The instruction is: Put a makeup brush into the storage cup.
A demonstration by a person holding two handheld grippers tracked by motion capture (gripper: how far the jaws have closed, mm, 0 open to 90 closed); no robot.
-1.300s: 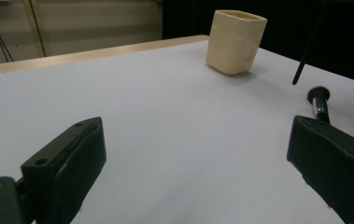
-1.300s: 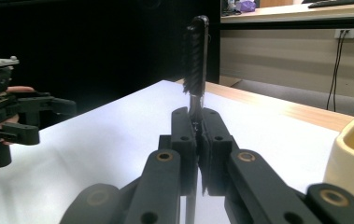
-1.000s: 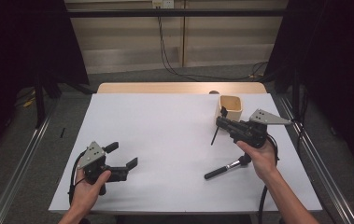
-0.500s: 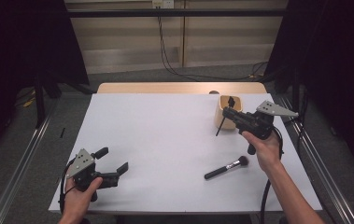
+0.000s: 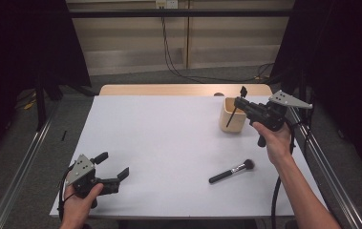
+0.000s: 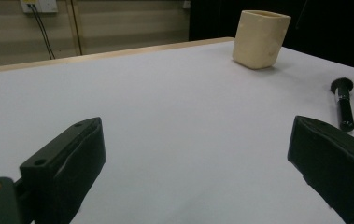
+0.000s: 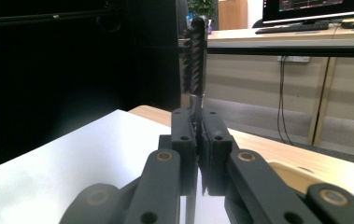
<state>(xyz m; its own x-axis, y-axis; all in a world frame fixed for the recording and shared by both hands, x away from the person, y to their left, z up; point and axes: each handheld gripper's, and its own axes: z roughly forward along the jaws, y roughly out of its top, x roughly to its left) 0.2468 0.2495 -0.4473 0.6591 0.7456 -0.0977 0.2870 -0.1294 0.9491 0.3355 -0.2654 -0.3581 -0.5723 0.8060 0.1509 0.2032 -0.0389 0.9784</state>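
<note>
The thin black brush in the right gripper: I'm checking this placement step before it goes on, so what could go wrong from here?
1. The thin black brush is pinched near its bristled end by the right gripper, its long handle hanging slanted over the cream square cup; the handle tip may catch the rim.
2. The cup looks light and stands free, so a knock could tip it.
3. The narrow grip could let the brush swivel.

The left gripper (image 5: 113,167) rests low at the table's near left corner, jaws spread wide, gripped from below by the left hand (image 5: 79,198). The right gripper (image 5: 239,100) is raised near the far right corner, jaws clamped together, right forearm stretched forward.
</note>
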